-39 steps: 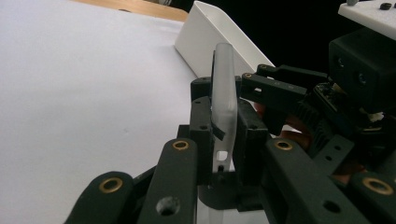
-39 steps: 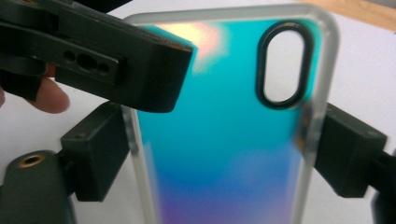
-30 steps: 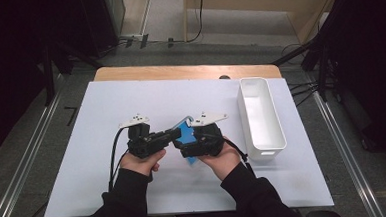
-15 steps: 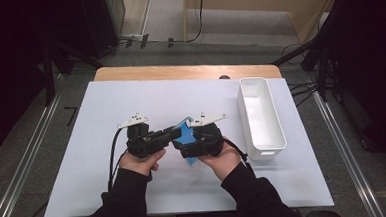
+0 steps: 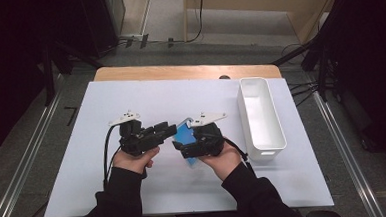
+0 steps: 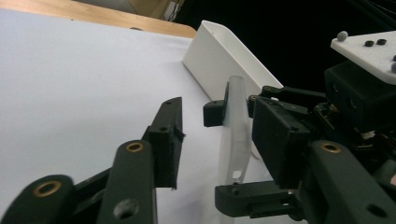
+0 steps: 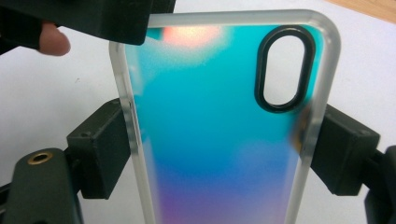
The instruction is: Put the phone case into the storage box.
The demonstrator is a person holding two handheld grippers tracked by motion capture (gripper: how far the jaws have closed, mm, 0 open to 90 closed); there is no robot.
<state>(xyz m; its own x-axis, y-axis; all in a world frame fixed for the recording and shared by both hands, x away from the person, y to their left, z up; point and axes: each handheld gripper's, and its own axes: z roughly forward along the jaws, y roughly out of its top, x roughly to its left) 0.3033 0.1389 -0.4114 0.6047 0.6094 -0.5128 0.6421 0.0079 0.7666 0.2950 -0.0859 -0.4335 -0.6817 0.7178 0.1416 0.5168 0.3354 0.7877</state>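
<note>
A phone case [image 5: 185, 134] with a blue-to-teal back and a clear frosted rim is held above the white table sheet [image 5: 130, 99]. My right gripper [image 5: 183, 148] is shut on the case [image 7: 210, 116], with its pads [image 7: 100, 154] pressing the two long edges below the oval camera cutout. My left gripper [image 5: 169, 129] is open. In the left gripper view the case [image 6: 233, 126] stands edge-on between the open jaws of my left gripper [image 6: 219, 126], close to the right jaw and apart from the left one. One jaw of the left gripper [image 7: 116, 18] overlaps the case's top corner.
A long white bin [image 5: 243, 111] stands empty at the right of the sheet, just beyond my right hand; it also shows in the left gripper view [image 6: 219, 51]. A wooden table edge [image 5: 179, 71] runs along the back. Cables trail from both grippers.
</note>
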